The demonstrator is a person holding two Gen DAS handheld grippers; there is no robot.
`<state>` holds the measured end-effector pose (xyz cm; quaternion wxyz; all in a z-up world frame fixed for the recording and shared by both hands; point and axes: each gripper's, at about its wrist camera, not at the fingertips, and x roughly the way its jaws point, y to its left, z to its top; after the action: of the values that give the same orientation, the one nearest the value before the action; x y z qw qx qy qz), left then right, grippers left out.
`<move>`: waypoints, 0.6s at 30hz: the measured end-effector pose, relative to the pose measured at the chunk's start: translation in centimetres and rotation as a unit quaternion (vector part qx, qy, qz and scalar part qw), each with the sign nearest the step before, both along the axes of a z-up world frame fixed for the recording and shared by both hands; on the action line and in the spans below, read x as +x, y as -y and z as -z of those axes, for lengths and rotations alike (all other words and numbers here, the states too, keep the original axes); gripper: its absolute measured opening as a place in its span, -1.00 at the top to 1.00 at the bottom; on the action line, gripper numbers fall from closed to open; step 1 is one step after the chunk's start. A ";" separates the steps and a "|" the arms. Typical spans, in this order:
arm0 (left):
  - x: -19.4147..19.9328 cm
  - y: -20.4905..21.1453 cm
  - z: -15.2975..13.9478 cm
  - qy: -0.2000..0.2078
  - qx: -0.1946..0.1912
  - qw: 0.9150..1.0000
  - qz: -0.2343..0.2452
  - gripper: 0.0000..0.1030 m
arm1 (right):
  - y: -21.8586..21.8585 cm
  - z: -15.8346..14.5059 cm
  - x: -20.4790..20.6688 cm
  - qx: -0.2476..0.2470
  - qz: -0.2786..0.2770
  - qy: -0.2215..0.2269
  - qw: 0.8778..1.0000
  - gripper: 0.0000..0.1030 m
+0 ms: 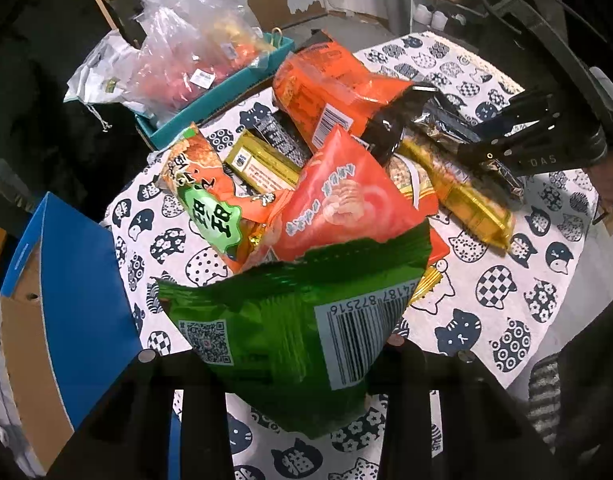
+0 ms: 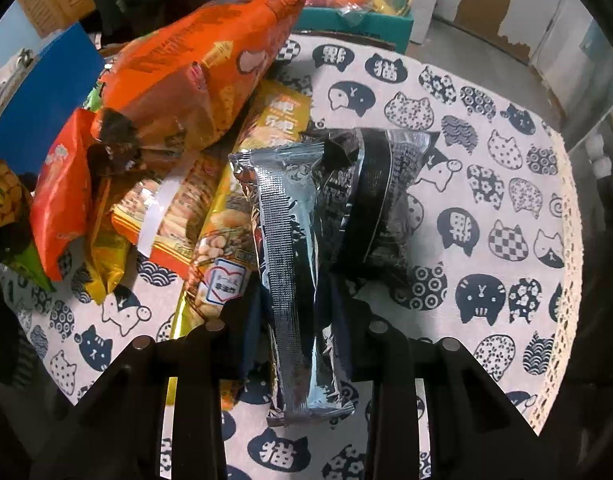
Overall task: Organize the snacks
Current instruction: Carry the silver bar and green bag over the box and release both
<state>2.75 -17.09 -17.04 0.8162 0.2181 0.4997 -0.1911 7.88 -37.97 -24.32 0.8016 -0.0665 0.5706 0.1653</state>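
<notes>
Blue carton (image 1: 78, 280): left of the left gripper (image 1: 298, 364), off the cloth's edge.
Left gripper: clamped on a green packet (image 1: 290, 320) – barcode side up.
Snack heap (image 1: 326, 168): just beyond the green packet, on the cat-print cloth (image 1: 506, 300).
Right gripper (image 2: 296, 344): closed on a silver wrapper (image 2: 294, 280) – wrapper lengthwise between the fingers.
Orange bag (image 2: 194, 76): beyond and left of the right gripper, atop the heap.

Your snack pile (image 1: 306, 168) sits at the surface's (image 1: 506, 280) centre; the bin (image 1: 210, 100) lies at eleven o'clock behind it.
</notes>
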 end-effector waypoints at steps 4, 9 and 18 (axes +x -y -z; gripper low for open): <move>-0.1 -0.8 -0.9 0.002 -0.010 1.000 -0.011 0.27 | -0.2 -1.7 -0.6 0.004 0.010 0.010 1.000 0.39; -0.1 -1.7 -2.2 0.008 -0.025 0.999 -0.026 0.27 | 0.1 -4.0 -1.2 0.016 0.030 0.030 0.999 0.39; -0.2 -3.1 -5.1 0.032 -0.051 0.997 -0.044 0.28 | -0.3 -8.6 -1.9 0.022 0.049 0.071 0.996 0.39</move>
<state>2.54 -13.98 -11.97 0.8493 0.1599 0.4724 -0.1731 6.00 -37.64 -15.77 0.8484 -0.0322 0.5113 0.1329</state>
